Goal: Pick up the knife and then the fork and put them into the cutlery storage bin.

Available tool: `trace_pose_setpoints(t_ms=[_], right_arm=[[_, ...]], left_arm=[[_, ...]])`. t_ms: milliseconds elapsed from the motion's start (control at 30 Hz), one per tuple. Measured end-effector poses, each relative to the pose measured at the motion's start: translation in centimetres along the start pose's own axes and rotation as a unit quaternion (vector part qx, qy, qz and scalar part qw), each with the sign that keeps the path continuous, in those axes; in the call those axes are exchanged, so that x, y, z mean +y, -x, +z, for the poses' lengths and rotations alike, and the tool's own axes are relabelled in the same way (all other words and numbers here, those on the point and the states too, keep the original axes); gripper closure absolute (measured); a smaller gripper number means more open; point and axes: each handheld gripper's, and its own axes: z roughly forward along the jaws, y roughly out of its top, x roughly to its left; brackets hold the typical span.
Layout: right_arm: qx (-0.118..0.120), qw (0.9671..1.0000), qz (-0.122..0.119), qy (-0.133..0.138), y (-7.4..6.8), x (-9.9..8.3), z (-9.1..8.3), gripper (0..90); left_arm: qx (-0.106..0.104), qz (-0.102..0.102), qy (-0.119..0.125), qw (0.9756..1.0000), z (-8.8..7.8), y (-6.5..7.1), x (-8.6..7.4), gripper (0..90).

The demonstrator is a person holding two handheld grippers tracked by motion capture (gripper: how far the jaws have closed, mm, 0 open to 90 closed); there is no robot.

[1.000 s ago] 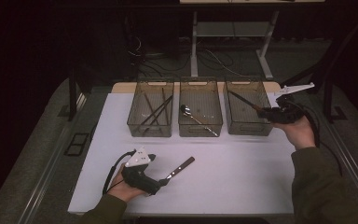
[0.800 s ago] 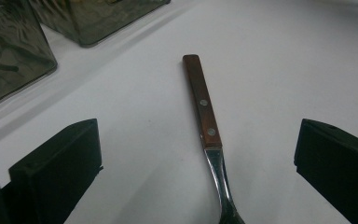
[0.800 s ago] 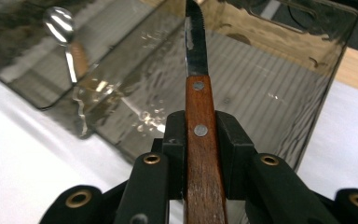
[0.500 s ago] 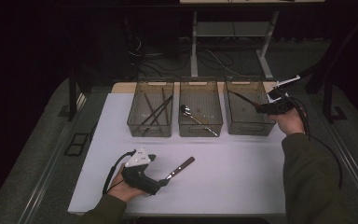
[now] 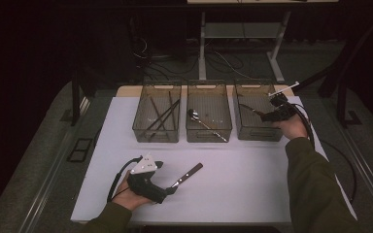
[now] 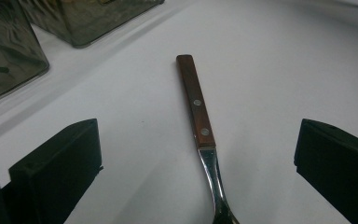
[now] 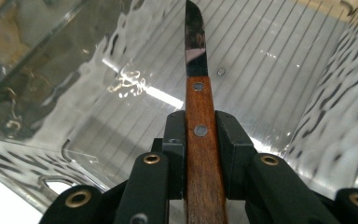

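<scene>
Wooden-handled steel knife (image 7: 199, 135) sits clenched by its riveted handle in the right gripper (image 7: 200, 130), blade pointing straight ahead of the jaws into the clear plastic bin (image 7: 279, 60). It looks light, stiff and slick on the steel, so the handle is the safer hold. Another wooden-handled utensil (image 6: 196, 105) lies on the white surface (image 6: 279, 60) between the released left gripper (image 6: 196, 161) jaws, handle pointing away.

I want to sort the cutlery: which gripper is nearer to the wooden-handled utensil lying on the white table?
Left. The left gripper has its open jaws around the wooden-handled utensil; the right gripper is far off at the right bin, holding a knife.
</scene>
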Motion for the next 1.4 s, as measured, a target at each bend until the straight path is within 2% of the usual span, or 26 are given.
trace_pose_setpoints(t_ms=[233, 333, 433, 600, 800, 1000, 1200, 1400], right_arm=[[-0.004, 1.0, 0.0, 0.003, 0.1, -0.1, 0.2, 73.8], [-0.001, 0.9997, 0.004, 0.023, 0.3, -0.1, -0.1, 65.4], [-0.001, 0.9992, 0.007, 0.04, 0.3, -0.2, -0.6, 60.9], [0.012, 0.9969, 0.008, 0.077, 0.0, -0.4, -2.1, 51.5], [0.033, 0.9907, -0.015, 0.131, -1.6, -2.3, -4.6, 36.6], [0.067, 0.9861, -0.029, 0.149, -3.1, -5.2, -6.1, 26.9], [0.083, 0.9828, -0.039, 0.16, -4.9, -7.5, -6.6, 19.7], [0.087, 0.979, -0.048, 0.178, -6.8, -9.3, -6.4, 15.9]], left_arm=[[0.0, -0.001, -0.001, 1.0, 0.0, 0.0, 0.0, 0.0], [0.0, -0.001, -0.001, 1.0, 0.0, 0.0, 0.0, 0.0], [0.0, 0.0, -0.002, 1.0, 0.0, 0.0, 0.0, 0.0], [0.003, -0.001, -0.004, 1.0, 0.0, 0.0, 0.0, 0.0], [0.012, -0.007, -0.013, 0.9998, 0.1, -0.2, 0.0, 0.1], [0.021, -0.016, -0.023, 0.9994, 0.3, -0.3, 0.2, 0.8], [0.025, -0.019, -0.026, 0.9992, 0.3, -0.4, 0.2, 2.0], [0.03, -0.025, -0.026, 0.9989, 0.2, -0.5, 0.3, 6.1]])
